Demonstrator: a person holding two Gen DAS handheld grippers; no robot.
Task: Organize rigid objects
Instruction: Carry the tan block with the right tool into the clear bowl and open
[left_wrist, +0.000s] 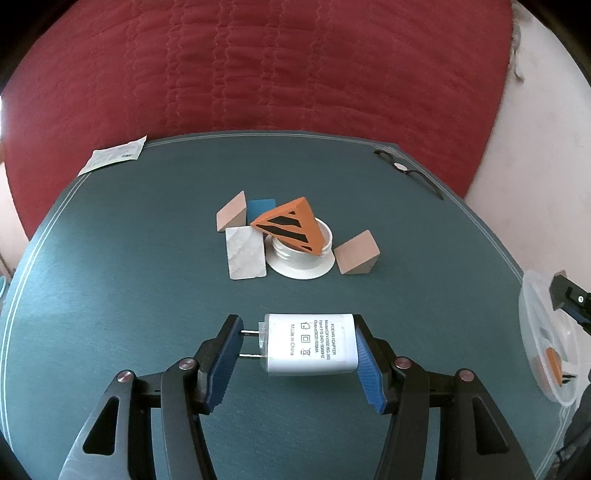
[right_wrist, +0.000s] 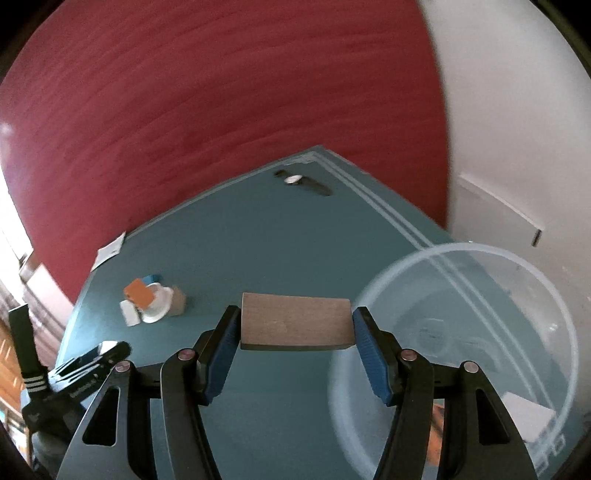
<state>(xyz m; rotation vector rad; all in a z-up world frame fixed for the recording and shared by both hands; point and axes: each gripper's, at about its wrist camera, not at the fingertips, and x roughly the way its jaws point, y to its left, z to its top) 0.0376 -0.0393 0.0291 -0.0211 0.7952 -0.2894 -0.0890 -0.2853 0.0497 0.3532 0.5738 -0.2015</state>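
Observation:
My left gripper (left_wrist: 297, 345) is shut on a white power adapter (left_wrist: 308, 344), its prongs against the left pad, held just above the teal table. Beyond it lies a pile: an orange striped wedge (left_wrist: 291, 229) leaning on a white lid (left_wrist: 301, 258), a white block (left_wrist: 245, 256), a blue block (left_wrist: 261, 208) and two tan wooden blocks (left_wrist: 232, 211) (left_wrist: 357, 252). My right gripper (right_wrist: 293, 328) is shut on a brown wooden block (right_wrist: 295, 325), held above the table beside a clear plastic bowl (right_wrist: 554, 310). The bowl holds an orange piece and a white piece.
The teal table (left_wrist: 110, 295) has a red bedspread (left_wrist: 258, 66) behind it. A paper leaflet (left_wrist: 112, 158) lies at the far left corner and a black wristwatch (left_wrist: 406, 170) at the far right. The clear bowl (left_wrist: 532, 310) sits at the right edge.

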